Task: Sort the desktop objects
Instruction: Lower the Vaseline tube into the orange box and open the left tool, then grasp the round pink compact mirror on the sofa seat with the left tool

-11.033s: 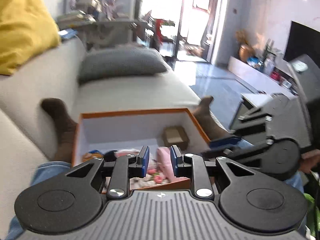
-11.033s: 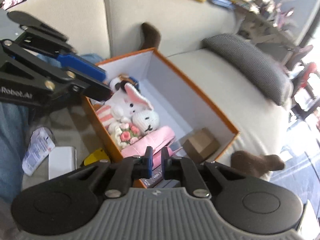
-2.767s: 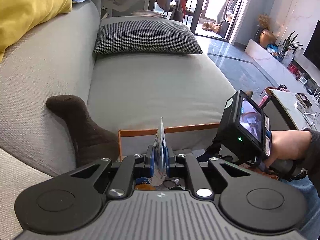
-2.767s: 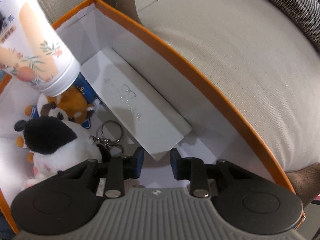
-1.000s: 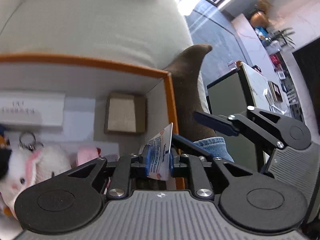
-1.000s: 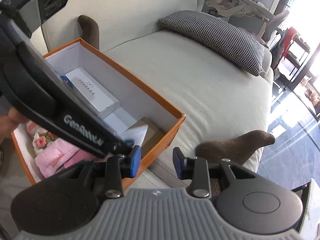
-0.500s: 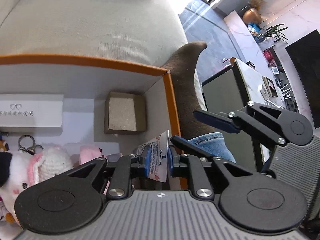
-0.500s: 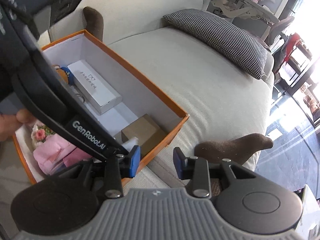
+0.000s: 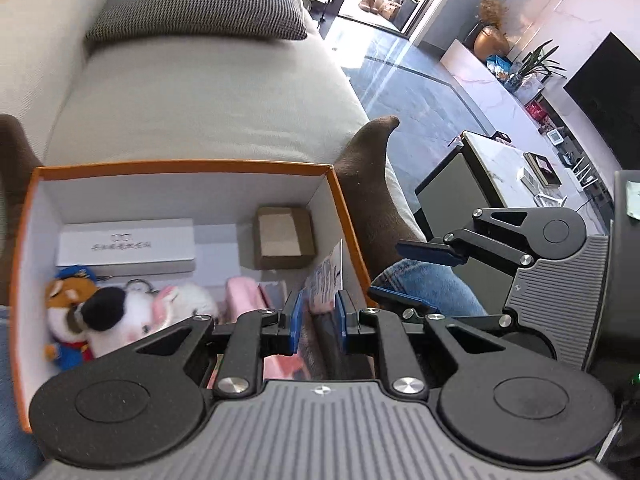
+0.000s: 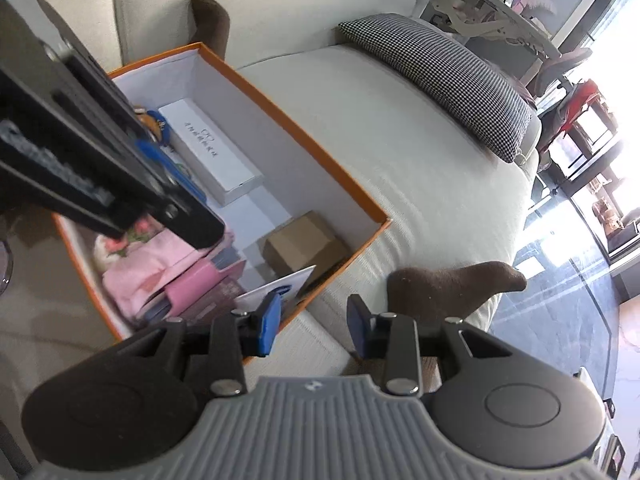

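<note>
- The tube (image 9: 329, 276), a flat white squeeze tube with blue print, was found inside the orange box (image 9: 180, 168), stood on end in the near right corner and leaned against the right wall, just beside the small cardboard box (image 9: 285, 242).
- The left gripper (image 9: 319, 316) was seen above that corner with its pads a narrow gap apart. From its own camera the tube lined up with the gap, but from the right wrist the tube lay clear of the fingertips, so it was judged not to be clamped.
- The right gripper (image 10: 316, 320) was held wider apart and empty, over the sofa (image 9: 200, 100) beside the box.
- The tube was judged light and soft-walled, with a smooth and probably slippery skin. A hard squeeze on the body could dent it or force the contents out.
- If it were to be taken up again, the flat crimped end at the top was judged the best hold, pinched across its thin faces.
- Leaned as it was, it was judged liable to tip onto the pink items nearby at a light knock.
- The white case (image 9: 126, 246) and plush toys (image 9: 132, 312) were well apart from it.
</note>
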Motion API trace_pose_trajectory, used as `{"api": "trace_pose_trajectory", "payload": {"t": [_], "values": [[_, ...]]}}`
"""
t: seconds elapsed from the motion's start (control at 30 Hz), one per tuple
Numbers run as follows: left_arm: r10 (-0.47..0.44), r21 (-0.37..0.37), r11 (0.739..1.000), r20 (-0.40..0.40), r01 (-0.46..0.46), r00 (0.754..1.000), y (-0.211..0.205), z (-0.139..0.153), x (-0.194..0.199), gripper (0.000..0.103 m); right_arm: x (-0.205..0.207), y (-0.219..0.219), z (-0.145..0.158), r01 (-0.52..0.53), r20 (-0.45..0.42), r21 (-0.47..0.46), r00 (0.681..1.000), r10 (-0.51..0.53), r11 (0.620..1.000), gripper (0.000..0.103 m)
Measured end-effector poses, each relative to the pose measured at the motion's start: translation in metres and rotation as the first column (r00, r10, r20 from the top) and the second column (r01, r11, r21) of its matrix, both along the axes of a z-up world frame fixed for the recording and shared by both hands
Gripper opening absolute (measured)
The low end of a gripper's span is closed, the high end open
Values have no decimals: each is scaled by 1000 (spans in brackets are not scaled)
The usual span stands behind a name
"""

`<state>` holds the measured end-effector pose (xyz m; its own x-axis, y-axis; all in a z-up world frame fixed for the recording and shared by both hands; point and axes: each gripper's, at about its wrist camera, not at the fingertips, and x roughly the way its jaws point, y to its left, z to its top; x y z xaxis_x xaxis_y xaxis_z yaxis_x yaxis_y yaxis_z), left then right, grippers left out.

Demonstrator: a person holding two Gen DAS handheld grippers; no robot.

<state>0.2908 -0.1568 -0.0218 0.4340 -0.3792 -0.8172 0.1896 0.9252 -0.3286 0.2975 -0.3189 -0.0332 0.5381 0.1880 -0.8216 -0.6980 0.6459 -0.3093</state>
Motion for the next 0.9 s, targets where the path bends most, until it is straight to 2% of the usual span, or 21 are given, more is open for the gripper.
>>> {"api": "trace_pose_trajectory", "payload": {"t": [0.27, 0.47, 0.6, 0.73, 0.8, 0.9], "values": [[-16, 115, 993, 49, 11, 999, 16, 18, -49, 19, -37, 3, 6, -1, -17, -6, 1000, 1, 1000, 37], [-92, 246, 966, 55, 76, 994, 38, 24, -97, 19, -66, 1, 7, 16, -28, 43, 1000, -15, 999, 36], [-125, 356, 927, 2, 116, 992, 52, 12, -125, 19, -97, 2, 3, 7, -33, 129, 999, -2, 992, 31], [-155, 447, 876, -93, 181, 983, 55, -16, -144, 19, -130, 11, -11, -20, -35, 190, 999, 28, 982, 30], [-169, 471, 856, -135, 213, 976, 53, -33, -151, 23, -141, 15, -21, -15, -53, 234, 998, 29, 972, 30], [-200, 524, 809, -181, 266, 963, 44, -59, -165, 29, -151, 18, -37, 15, -85, 288, 996, 10, 958, 31]]}}
